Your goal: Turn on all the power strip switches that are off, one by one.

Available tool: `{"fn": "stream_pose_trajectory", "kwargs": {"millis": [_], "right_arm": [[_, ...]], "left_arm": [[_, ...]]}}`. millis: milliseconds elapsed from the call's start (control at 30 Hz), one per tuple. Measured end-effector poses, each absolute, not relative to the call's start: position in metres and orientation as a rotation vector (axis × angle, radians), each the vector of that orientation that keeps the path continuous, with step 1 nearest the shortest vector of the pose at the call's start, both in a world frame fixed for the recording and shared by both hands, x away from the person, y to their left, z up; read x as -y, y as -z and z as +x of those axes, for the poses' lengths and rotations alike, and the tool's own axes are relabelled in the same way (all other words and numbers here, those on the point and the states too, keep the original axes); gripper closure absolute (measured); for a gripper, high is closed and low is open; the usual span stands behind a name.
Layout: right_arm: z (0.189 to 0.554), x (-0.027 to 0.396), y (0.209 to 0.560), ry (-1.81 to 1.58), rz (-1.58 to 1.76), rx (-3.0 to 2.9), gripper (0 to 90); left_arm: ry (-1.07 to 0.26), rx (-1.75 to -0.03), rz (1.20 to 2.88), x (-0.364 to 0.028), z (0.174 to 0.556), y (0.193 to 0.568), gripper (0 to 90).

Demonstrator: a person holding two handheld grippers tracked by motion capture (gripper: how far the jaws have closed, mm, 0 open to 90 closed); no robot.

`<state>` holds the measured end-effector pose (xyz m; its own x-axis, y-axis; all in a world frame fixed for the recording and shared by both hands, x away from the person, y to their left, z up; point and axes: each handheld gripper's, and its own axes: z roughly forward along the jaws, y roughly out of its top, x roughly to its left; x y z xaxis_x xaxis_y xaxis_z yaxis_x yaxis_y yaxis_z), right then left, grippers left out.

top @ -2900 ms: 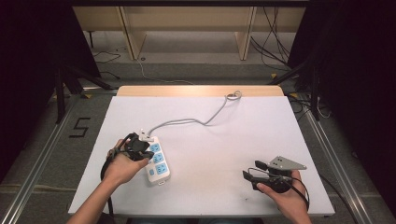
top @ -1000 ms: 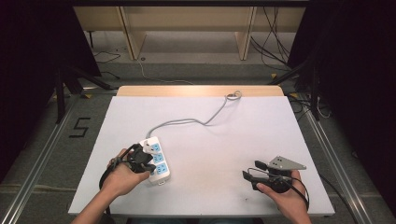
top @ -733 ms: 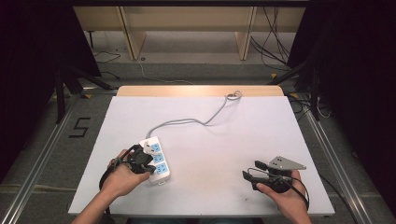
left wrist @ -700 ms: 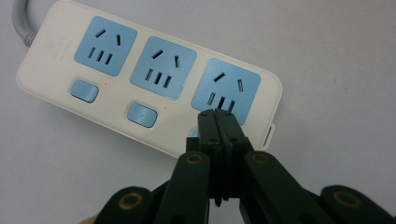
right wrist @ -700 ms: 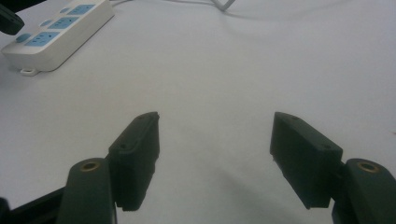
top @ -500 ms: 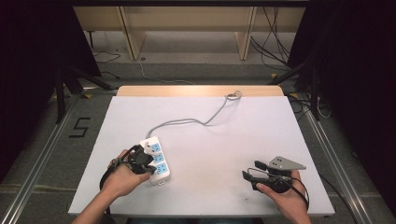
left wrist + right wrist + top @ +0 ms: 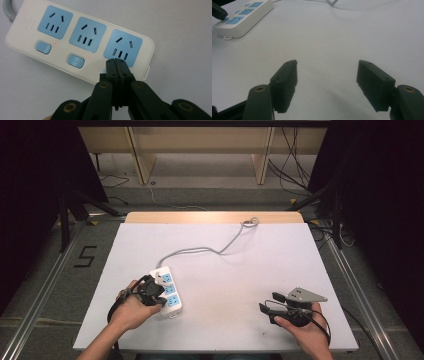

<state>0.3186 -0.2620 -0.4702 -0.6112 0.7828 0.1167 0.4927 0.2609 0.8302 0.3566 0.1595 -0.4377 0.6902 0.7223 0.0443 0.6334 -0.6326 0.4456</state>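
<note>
Power strip [image 7: 75, 43] – left gripper [image 7: 116, 62] pinched together on its button – right gripper [image 7: 327, 75] spread wide.

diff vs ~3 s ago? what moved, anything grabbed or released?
The left gripper shifted from the power strip's cable end toward its near end; its shut jaws now rest tip-down at the near socket's switch. Nothing was grasped or let go. The power strip, its cable and the open right gripper stayed put.

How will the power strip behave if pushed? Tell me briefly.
The power strip looks rigid and lies flat, so it should slide, not tip. Its smooth casing may skid on the table. Its grey cord probably drags and turns it.
</note>
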Motion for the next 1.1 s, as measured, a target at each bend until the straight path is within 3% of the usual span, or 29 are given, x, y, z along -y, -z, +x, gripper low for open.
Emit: {"fn": "stream_pose_trajectory", "kwargs": {"millis": [1100], "right_arm": [[0.3176, 0.2613, 0.4695, -1.281, 1.167, -2.222, 33.9]], "left_arm": [[-0.317, -1.064, 2.528, -0.1550, 0.3574, 0.4404, 90.0]]}}
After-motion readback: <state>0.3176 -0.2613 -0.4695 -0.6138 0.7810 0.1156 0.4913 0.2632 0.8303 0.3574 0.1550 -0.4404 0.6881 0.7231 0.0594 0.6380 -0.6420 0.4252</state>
